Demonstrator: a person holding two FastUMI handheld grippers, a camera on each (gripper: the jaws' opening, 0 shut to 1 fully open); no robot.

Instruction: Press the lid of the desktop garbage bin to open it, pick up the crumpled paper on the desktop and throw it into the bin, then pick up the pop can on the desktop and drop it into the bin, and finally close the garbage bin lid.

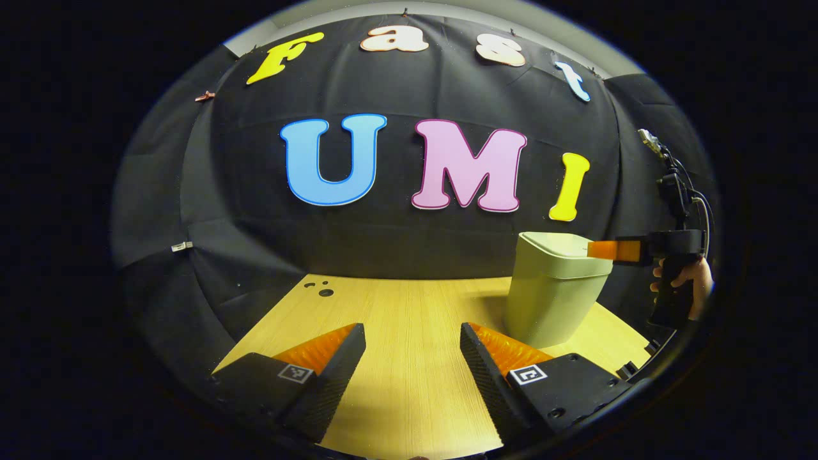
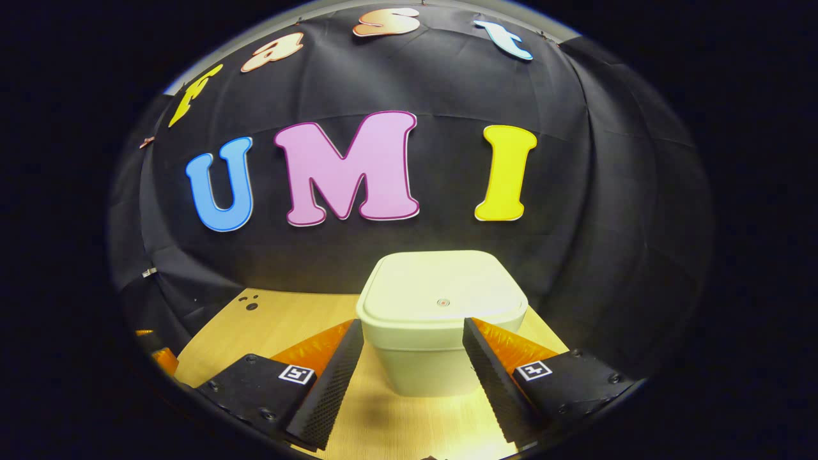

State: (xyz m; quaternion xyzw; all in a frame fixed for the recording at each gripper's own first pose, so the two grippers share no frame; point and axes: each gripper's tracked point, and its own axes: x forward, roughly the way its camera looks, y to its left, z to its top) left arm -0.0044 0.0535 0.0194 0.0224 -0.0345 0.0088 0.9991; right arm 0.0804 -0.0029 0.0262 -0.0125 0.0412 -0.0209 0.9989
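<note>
left tongs are wide apart over bare table, nothing between the fingers, just wood grain. off to their right stands the bin, pale green, upright on the table near the black cloth wall, lid down and flat.

over at the far right of the left gripper view, there's the right tongs seen side-on, reaching in level with the top of the bin, tip right at the lid's edge; whether it's touching the lid, i can't tell from here. a hand grips the handle below, cables trailing up behind it.

switch to the right gripper view: right tongs spread wide, released, gripping nothing, and the bin sits dead ahead between the two fingers. the lid is closed, rounded square, with a small dot at its middle. the fingertips frame the front of the bin just under the rim, one each side; they look close to it, but contact isn't clear. the table runs out to the left, with a few small dark holes near its back edge. those same holes turn up in the left gripper view too, at the far left corner of the table.

a sliver of the left tongs peeks in at the lower left edge of the right gripper view, too little to read.
</note>
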